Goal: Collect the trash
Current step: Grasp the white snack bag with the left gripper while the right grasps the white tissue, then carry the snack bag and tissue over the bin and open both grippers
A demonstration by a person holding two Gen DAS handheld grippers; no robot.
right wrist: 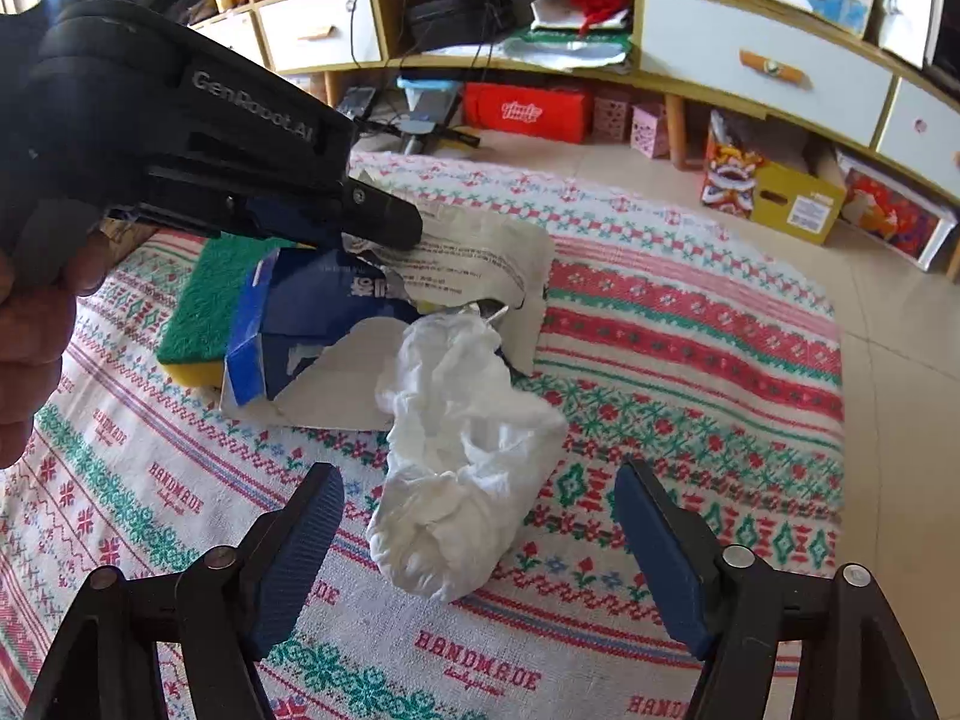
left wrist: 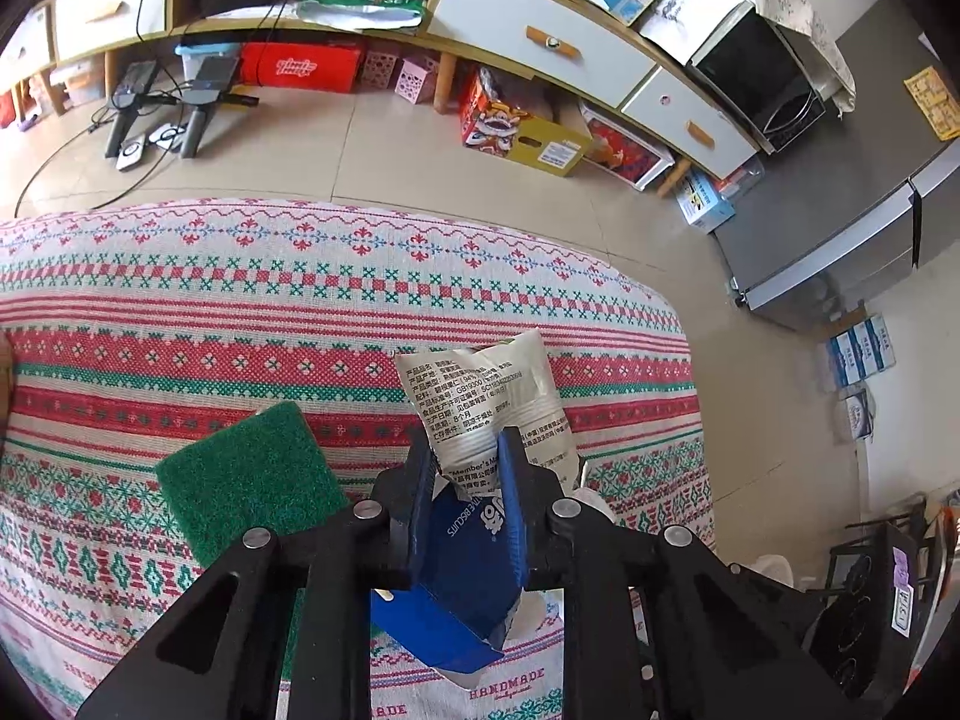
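Left wrist view: my left tongs (left wrist: 467,468) pinch the torn wrapper (left wrist: 480,402); right tongs (right wrist: 474,540) spread, crumpled tissue (right wrist: 462,456) uncollected on the table (right wrist: 690,360).

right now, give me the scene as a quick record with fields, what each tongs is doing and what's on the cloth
left tongs: shut on the wrapper, with the blue box between the fingers too
right tongs: open, fingers either side of the tissue, not touching it
tissue: crumpled, white, lying on the cloth
sponge: green top, yellow underside, flat on the cloth beside the box
trash not yet gripped: tissue
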